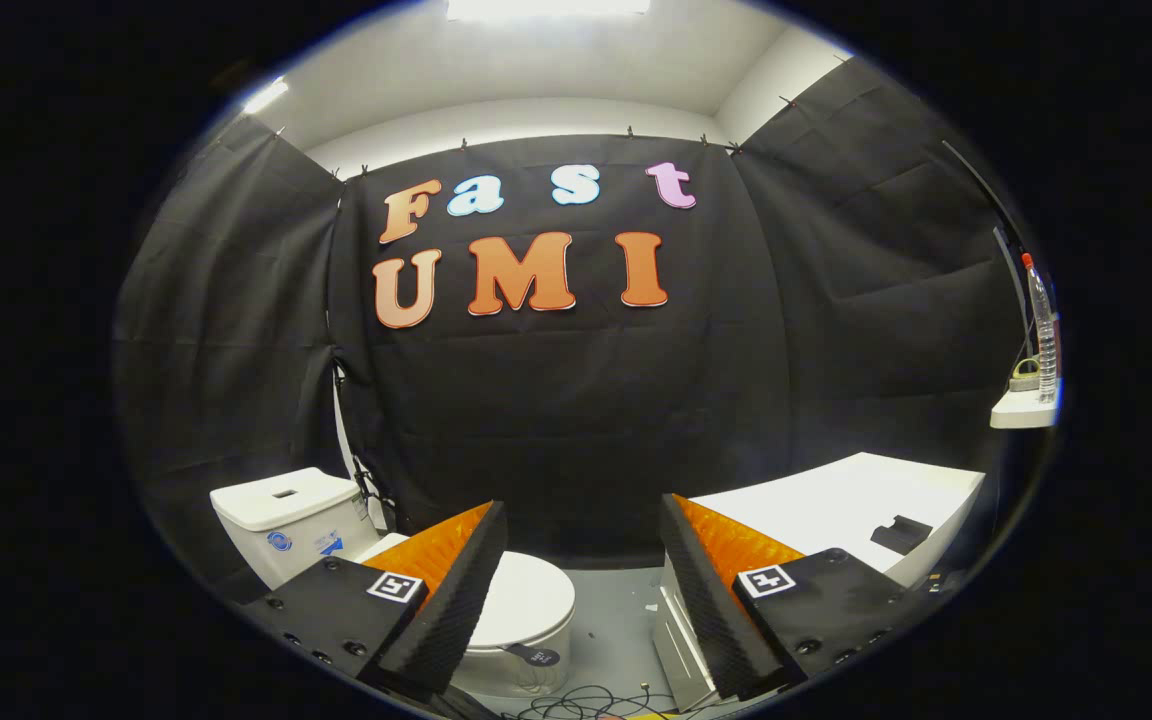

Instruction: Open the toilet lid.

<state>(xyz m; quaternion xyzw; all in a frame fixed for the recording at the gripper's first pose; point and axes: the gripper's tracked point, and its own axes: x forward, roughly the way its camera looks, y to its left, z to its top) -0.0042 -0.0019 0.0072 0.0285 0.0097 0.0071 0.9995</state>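
Gripper view: you are facing the black cloth wall [576, 400] of the booth, which spans the whole background. Right of the fingers stands one white table [836, 500], its flat top carrying one small dark object [901, 533] near the front edge; what the object is cannot be told.

Left of the fingers stands one white toilet [516, 620]. Its tank [286, 520] sits against the wall, with a flat top that has a small rectangular recess and two small blue stickers on the front face. The toilet lid [531, 598] is down, lying flat and closed on the bowl; it is white, smooth and rounded at the front. One small dark tag [534, 655] hangs at the front rim of the bowl. The left finger overlaps the lid's near-left part in the view; whether it touches cannot be told.

Your gripper [581, 590] is held spread wide, with nothing between the fingers. The grey floor [616, 620] shows in the gap, and a loose tangle of cables [586, 705] lies on it just below.

At the far right, one small white shelf [1021, 410] holds one clear bottle [1041, 320] with a red cap.
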